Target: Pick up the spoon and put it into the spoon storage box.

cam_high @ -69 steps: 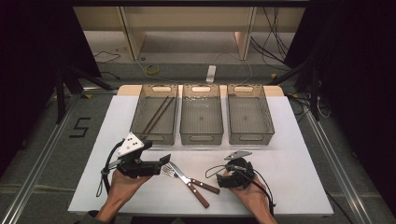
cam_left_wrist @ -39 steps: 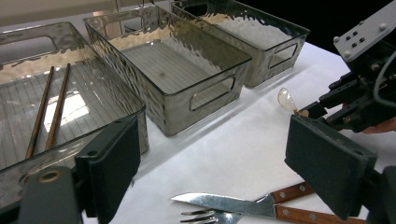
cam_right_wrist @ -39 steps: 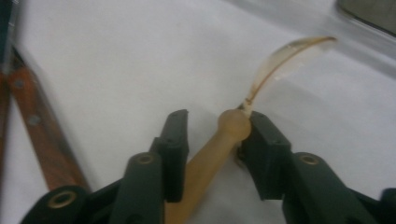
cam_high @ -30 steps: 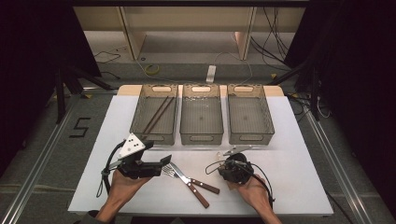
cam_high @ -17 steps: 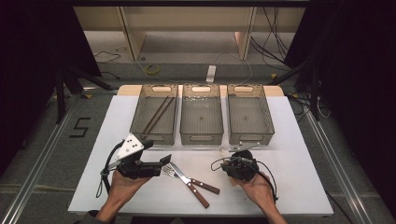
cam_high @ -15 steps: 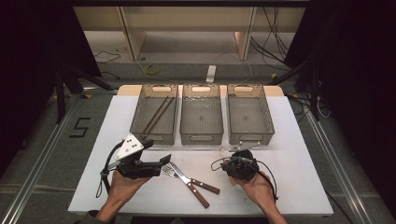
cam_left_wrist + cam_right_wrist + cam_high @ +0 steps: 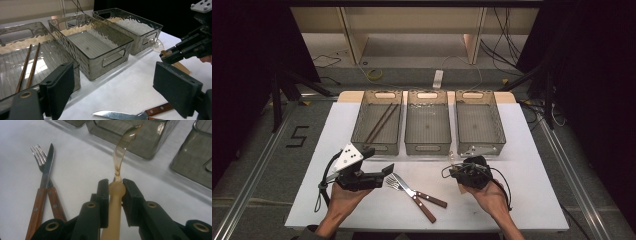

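Right gripper view: right tongs (image 7: 115, 188) clamp a clear spoon (image 7: 119, 162) by its handle above the desk (image 7: 82, 162); left tongs (image 7: 125, 92) gape wide, empty.

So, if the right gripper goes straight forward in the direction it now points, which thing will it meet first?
Probably the middle bin. The right gripper is shut on a clear spoon, whose bowl points at that bin's near wall, so the spoon would likely touch first. Depth is unclear; the right bin lies just beside this line.
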Motion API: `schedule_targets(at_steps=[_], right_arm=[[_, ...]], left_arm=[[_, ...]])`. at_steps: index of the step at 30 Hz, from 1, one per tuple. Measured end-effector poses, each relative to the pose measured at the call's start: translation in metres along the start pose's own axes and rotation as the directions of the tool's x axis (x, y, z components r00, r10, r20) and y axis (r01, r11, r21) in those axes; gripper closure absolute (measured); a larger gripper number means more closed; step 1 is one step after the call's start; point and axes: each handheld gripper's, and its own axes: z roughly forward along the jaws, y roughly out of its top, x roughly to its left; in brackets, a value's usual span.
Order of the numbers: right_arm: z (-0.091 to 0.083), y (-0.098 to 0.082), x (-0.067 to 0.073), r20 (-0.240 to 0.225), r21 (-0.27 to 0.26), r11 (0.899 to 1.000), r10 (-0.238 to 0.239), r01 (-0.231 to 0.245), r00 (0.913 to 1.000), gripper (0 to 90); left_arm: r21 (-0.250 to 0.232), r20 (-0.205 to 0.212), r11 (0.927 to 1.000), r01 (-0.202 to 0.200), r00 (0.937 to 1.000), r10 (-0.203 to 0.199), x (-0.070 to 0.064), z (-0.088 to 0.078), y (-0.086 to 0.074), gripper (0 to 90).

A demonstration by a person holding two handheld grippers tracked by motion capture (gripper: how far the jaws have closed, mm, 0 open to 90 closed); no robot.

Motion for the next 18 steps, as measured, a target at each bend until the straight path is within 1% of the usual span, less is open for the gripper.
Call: schedule_targets(at_steps=[4, 5, 12, 14, 18], right_arm=[[-0.0021, 0.0043, -0.002, -0.003, -0.011, 1.0, 0.002, -0.002, 1.0, 76.8], [-0.0024, 0.0049, -0.0022, -0.004, -0.014, 1.0, 0.002, -0.002, 1.0, 76.8], [-0.0018, 0.0077, -0.0031, -0.008, -0.022, 1.0, -0.002, 0.002, 1.0, 76.7], [-0.0019, 0.0086, -0.0031, -0.01, -0.022, 1.0, -0.003, 0.002, 0.9999, 76.6], [-0.0023, 0.0105, -0.0027, -0.012, -0.027, 1.0, -0.009, 0.009, 0.9999, 76.7]], left_arm=[[-0.01, 0.005, 0.9999, -0.003, 1.0, 0.003, -0.0007, -0.0004, 0.0001, 16.5], [-0.014, 0.012, 0.9999, -0.004, 0.9999, 0.004, -0.0006, -0.0008, 0.0001, 16.3], [-0.026, 0.022, 0.9996, 0.006, 0.9997, -0.005, 0.0011, -0.0012, 0.0, 15.8], [-0.036, 0.025, 0.9992, 0.015, 0.9996, -0.014, 0.0014, -0.0019, 0.0, 15.8], [-0.044, 0.035, 0.999, 0.01, 0.9993, -0.008, 0.002, -0.0029, -0.0001, 14.2]])
